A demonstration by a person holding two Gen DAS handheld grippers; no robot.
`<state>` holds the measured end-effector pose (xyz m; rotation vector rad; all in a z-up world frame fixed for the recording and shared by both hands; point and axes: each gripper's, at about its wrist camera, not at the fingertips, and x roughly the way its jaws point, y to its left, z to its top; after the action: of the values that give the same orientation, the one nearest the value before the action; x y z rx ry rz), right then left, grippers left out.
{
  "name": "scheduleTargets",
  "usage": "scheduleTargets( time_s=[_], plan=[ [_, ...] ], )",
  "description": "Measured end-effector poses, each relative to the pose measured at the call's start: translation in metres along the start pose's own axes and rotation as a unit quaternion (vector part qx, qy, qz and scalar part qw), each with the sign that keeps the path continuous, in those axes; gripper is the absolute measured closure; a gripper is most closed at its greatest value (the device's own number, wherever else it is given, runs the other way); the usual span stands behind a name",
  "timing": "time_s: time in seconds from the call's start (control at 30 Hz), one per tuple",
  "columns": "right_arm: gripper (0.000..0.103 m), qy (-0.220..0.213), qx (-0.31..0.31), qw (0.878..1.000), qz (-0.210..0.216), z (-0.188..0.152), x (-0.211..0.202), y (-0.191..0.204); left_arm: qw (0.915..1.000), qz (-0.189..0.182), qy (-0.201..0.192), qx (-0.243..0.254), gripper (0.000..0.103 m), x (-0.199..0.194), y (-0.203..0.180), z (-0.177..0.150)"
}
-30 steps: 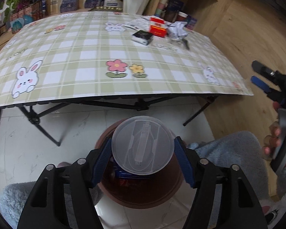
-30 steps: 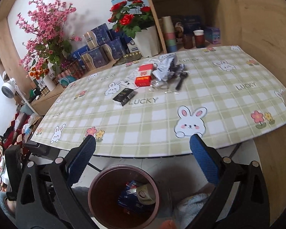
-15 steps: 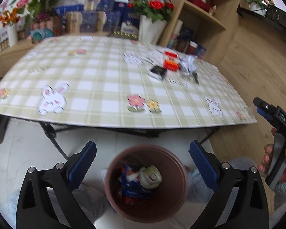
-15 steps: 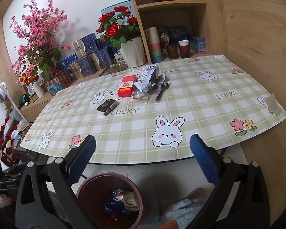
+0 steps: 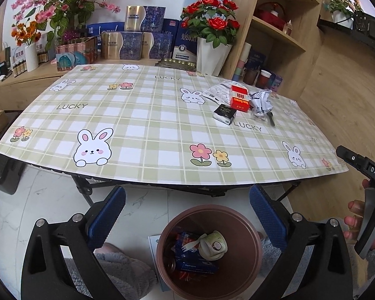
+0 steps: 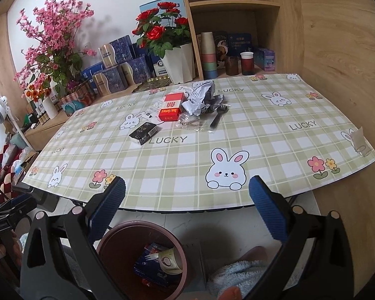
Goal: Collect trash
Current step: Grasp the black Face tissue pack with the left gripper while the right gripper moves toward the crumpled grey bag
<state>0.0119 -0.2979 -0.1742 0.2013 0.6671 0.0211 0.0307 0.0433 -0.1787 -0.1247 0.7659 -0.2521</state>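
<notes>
My left gripper [image 5: 187, 190] is open with nothing between its blue pads, hanging above a brown trash bin [image 5: 252, 227] on the floor. Inside the bin lie a blue packet [image 5: 195, 262], a pale cup [image 5: 213, 246] and a small white fork. My right gripper [image 6: 187, 181] is open too, also empty, by the table's near edge with the bin [image 6: 107, 237] below it. On the table lie a red box [image 6: 171, 106], a black box [image 6: 143, 132], crumpled paper [image 6: 202, 97], a black fork [image 6: 218, 116] and a clear wrapper [image 6: 192, 123].
The checked tablecloth table [image 5: 137, 130] stands on black folding legs over a white tiled floor. Flower pots, gift boxes and wooden shelves crowd its far side. A hand holding the right gripper's handle [image 5: 370, 212] shows at the right edge. Grey fluffy slippers flank the bin.
The left gripper opened and the clear round lid it held is no longer between its pads. Its view rose and tilted up toward the table. The right gripper's view also tipped up a little.
</notes>
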Motion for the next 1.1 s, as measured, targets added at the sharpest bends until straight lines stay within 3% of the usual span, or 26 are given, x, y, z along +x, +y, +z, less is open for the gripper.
scheduleTargets(
  time_s=[0.27, 0.57, 0.93, 1.1],
  plan=[
    [0.006, 0.021, 0.009, 1.000, 0.011, -0.005, 0.012, -0.003, 0.9999, -0.005, 0.005, 0.012, 0.006, 0.011, -0.004, 0.001],
    [0.006, 0.031, 0.009, 0.999, -0.024, 0.003, 0.029, -0.017, 0.9968, -0.026, 0.024, 0.071, 0.006, 0.049, -0.029, 0.029],
    [0.006, 0.044, 0.054, 0.997, -0.027, 0.027, 0.073, -0.052, 0.9854, -0.072, 0.076, 0.134, 0.006, 0.177, -0.079, 0.112],
    [0.006, 0.046, 0.054, 0.997, -0.035, 0.039, 0.092, -0.067, 0.9831, -0.060, 0.105, 0.137, 0.016, 0.242, -0.092, 0.140]
  ],
)
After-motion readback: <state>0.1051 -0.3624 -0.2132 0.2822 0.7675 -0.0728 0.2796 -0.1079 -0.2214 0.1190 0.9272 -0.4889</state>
